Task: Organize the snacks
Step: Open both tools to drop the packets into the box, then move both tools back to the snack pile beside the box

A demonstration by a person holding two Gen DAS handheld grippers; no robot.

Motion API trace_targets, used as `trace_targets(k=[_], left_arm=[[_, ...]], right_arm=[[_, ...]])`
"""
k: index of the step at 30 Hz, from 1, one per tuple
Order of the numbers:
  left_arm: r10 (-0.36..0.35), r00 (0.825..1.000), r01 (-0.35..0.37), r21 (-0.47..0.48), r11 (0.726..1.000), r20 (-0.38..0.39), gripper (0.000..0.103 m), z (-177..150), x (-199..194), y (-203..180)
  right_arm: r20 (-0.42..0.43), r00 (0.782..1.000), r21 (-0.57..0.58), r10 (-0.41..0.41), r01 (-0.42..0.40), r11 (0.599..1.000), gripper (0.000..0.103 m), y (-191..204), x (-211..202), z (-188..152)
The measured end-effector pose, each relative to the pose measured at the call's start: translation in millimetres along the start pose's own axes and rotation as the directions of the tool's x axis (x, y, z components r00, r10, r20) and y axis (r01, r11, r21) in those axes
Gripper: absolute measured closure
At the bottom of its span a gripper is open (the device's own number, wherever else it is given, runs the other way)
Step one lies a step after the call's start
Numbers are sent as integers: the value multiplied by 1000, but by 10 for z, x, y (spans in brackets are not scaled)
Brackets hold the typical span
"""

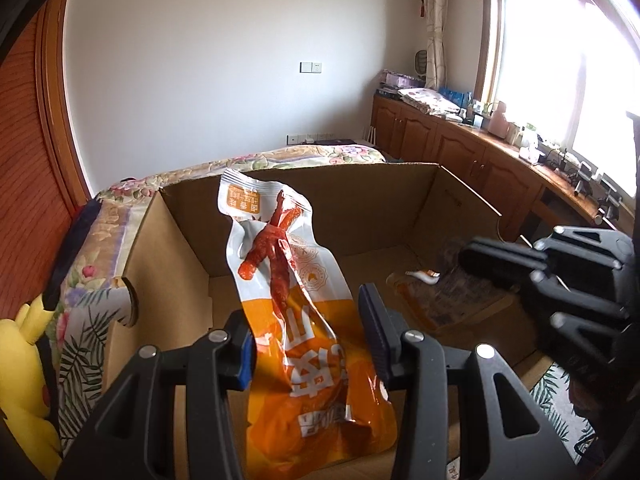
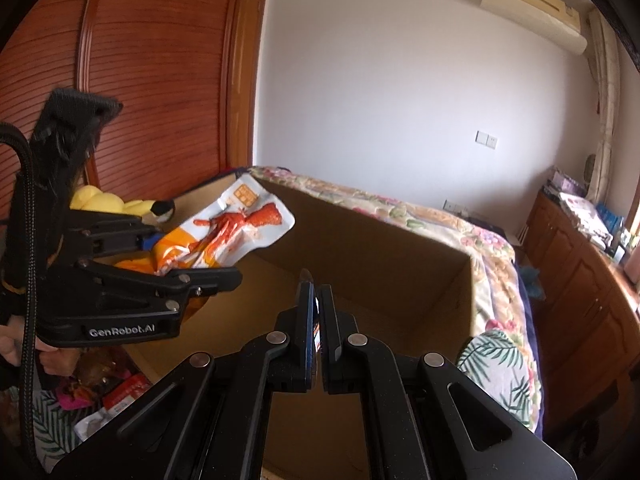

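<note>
The orange-and-white packet is clamped between the pads of the left gripper, held above the open box. Its white end with the red chicken-foot picture sticks up and forward, past the far wall of the box in the left wrist view. From the right wrist view the same packet juts out of the left gripper over the box's left side.

The right gripper has its jaws together on a thin packet — only a sliver of its printed edge shows between the pads. In the left wrist view another packet shows by that gripper, blurred, low over the box floor.

The box stands against a floral bed. A yellow plush sits left of the box, and loose snacks lie outside it at lower left.
</note>
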State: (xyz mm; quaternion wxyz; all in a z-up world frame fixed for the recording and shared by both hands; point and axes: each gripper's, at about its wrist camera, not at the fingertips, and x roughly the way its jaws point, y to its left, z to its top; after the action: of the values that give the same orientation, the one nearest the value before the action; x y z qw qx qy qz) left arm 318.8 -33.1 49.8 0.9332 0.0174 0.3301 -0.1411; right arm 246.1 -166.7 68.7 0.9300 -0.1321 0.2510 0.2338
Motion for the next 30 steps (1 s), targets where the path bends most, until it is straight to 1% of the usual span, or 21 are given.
trace_targets(k=[2,4,11,12,19,23,27,30], left_arm=[[17,1000,-17,15,1000,3,57,-16,-11,-12],[18,1000,-18,19,1000,1,57,-23,-15,-16],[29,1000,-29,11,1000,-6,55,-43,-20,34],[32,999,-32,10,999,-6,54,-48,-23,34],[38,999,-38,7,999,-6,51,-101,-60,56],[34,999,-34,3,999,5,48,-126,-128,66],[31,999,-31,1,1000,19,45,-149,-251,70],[26,999,-26,2,1000,33,42,-176,-381,68]], right_arm=[[-11,1000,2,1,-1,1000,103,42,43,-14],[-20,1000,7,5,-5,1000,103,49,74,-23],[-42,999,25,16,-15,1000,103,61,142,-71],[-32,999,24,17,-17,1000,103,60,149,-72],[-52,998,45,35,-33,998,101,49,214,-103],[-51,998,68,47,-44,997,100,0,173,-124],[-23,998,83,51,-49,995,100,0,10,-110],[-2,998,91,57,-56,994,98,38,-148,-106]])
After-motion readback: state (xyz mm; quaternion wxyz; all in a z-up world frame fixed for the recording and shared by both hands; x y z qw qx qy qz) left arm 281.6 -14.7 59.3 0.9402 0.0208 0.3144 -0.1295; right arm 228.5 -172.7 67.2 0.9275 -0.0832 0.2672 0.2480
